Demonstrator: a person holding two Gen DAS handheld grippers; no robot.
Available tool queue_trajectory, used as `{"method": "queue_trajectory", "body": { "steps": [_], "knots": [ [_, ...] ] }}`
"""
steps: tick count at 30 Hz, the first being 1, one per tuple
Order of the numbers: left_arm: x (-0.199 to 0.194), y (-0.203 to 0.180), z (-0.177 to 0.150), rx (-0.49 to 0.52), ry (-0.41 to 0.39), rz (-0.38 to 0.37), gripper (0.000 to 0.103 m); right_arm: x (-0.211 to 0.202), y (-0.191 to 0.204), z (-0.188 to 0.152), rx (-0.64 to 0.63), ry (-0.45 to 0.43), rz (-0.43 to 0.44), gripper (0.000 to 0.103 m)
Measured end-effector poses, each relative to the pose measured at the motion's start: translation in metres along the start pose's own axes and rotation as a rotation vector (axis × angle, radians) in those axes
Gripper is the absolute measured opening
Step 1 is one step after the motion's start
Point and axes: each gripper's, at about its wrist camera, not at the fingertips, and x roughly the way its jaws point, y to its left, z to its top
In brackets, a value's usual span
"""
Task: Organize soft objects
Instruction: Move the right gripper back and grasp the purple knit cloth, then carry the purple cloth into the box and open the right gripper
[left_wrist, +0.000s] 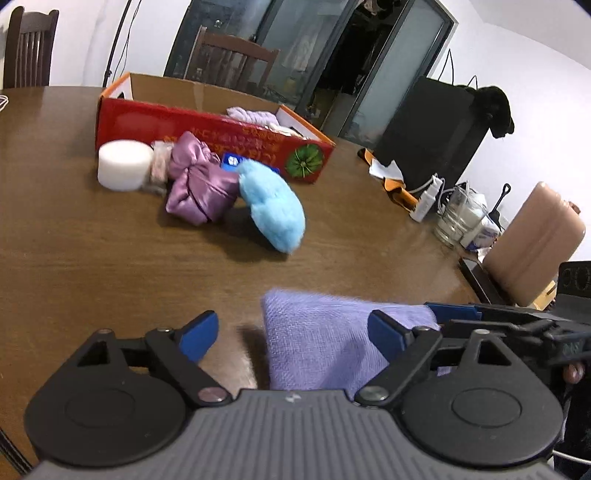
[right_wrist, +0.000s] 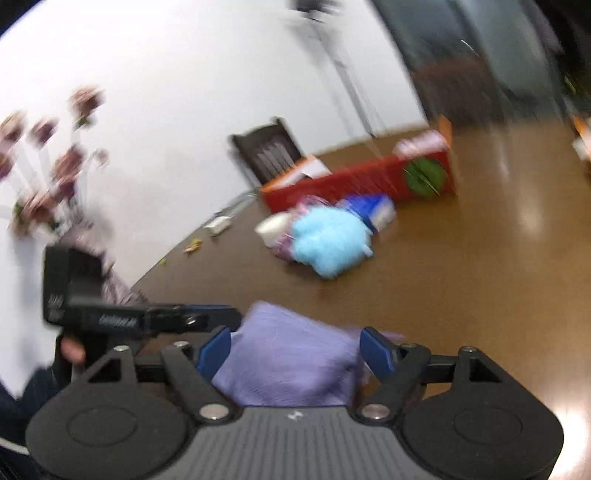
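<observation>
The lilac cloth (left_wrist: 317, 347) lies on the brown counter (left_wrist: 110, 266) near its front edge, between the fingers of both tools. The left hand-held gripper (left_wrist: 295, 336) stands wide; its left blue pad (left_wrist: 199, 336) is apart from the cloth, and its right pad (left_wrist: 388, 336) is just at the cloth's side, so I cannot tell if it touches. In the right wrist view the right hand-held gripper (right_wrist: 295, 347) is also wide, with the cloth (right_wrist: 291, 362) filling the space between its pads; whether they press on it is not clear, because this picture is blurred.

Between the cloth and the other soft things there is a broad bare strip of counter. Farther back the light blue fluffy piece (left_wrist: 273, 206) leans against the purple satin bundle (left_wrist: 199, 188), and the white foam cylinder (left_wrist: 123, 164) stands just beside that bundle. Behind them is the red cardboard box (left_wrist: 207, 129), open on top, with a pale cloth (left_wrist: 255, 116) inside; most of the box's inside is hidden by its front wall. A small blue packet (left_wrist: 232, 162) is mostly covered by the fluffy piece.

At the counter's right edge lie a white power strip (left_wrist: 428, 199) and a glass jar (left_wrist: 458, 218), well apart from the cloth. The lower part of the cloth is cut off by the tool bodies.
</observation>
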Motion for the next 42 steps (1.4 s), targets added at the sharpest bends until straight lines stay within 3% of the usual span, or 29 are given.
{"method": "queue_trajectory", "body": {
  "steps": [6,10,12,13,15,18,21,22,23,25,28,30,32,33,35,37,42],
  "knots": [
    [-0.005,-0.003,-0.008,-0.005,0.006,-0.009,0.082,-0.011,-0.009,-0.013,0.105,-0.001,0.023,0.075],
    [-0.004,-0.002,-0.012,-0.049,0.029,-0.047,0.078,0.003,-0.013,-0.018,0.169,0.003,0.099,0.055],
    [-0.004,-0.004,-0.014,-0.051,0.028,-0.056,0.077,0.018,-0.013,-0.020,0.182,0.017,0.094,0.041],
    [-0.004,-0.005,-0.015,-0.055,0.028,-0.063,0.076,0.025,-0.014,-0.020,0.196,0.021,0.112,0.026],
    [-0.005,-0.004,-0.016,-0.074,0.024,-0.064,0.076,0.038,-0.017,-0.020,0.238,0.029,0.187,0.014],
    [-0.007,-0.002,-0.017,-0.086,0.014,-0.048,0.075,0.051,-0.014,-0.016,0.239,0.044,0.199,0.014],
    [-0.011,0.004,-0.017,-0.102,0.004,-0.036,0.074,0.048,-0.011,-0.009,0.217,0.061,0.155,0.035],
    [-0.013,0.006,-0.018,-0.105,-0.001,-0.032,0.074,0.044,-0.010,-0.007,0.208,0.075,0.145,0.053],
    [-0.013,0.007,-0.018,-0.108,-0.006,-0.030,0.073,0.038,-0.009,-0.007,0.196,0.070,0.139,0.058],
    [-0.013,0.008,-0.018,-0.113,-0.009,-0.033,0.072,0.027,-0.008,-0.007,0.177,0.065,0.119,0.058],
    [-0.012,0.009,-0.017,-0.117,-0.005,-0.050,0.072,0.016,-0.010,-0.010,0.176,0.048,0.096,0.056],
    [-0.010,0.009,-0.017,-0.128,0.000,-0.075,0.071,0.017,-0.014,-0.012,0.206,0.023,0.107,0.046],
    [-0.007,0.009,-0.017,-0.139,0.009,-0.097,0.059,0.027,-0.016,-0.013,0.230,0.016,0.116,0.029],
    [-0.006,0.010,-0.017,-0.144,0.013,-0.102,0.056,0.033,-0.018,-0.014,0.243,0.017,0.114,0.024],
    [-0.006,0.009,-0.016,-0.131,0.010,-0.089,0.040,0.043,-0.021,-0.014,0.288,0.015,0.151,0.012],
    [-0.010,0.011,-0.010,-0.137,-0.002,-0.109,0.028,0.044,-0.016,-0.006,0.263,0.007,0.139,0.009],
    [-0.015,0.014,0.029,-0.107,-0.077,-0.164,0.025,0.034,-0.008,0.040,0.180,-0.058,0.163,0.005]
  ]
}}
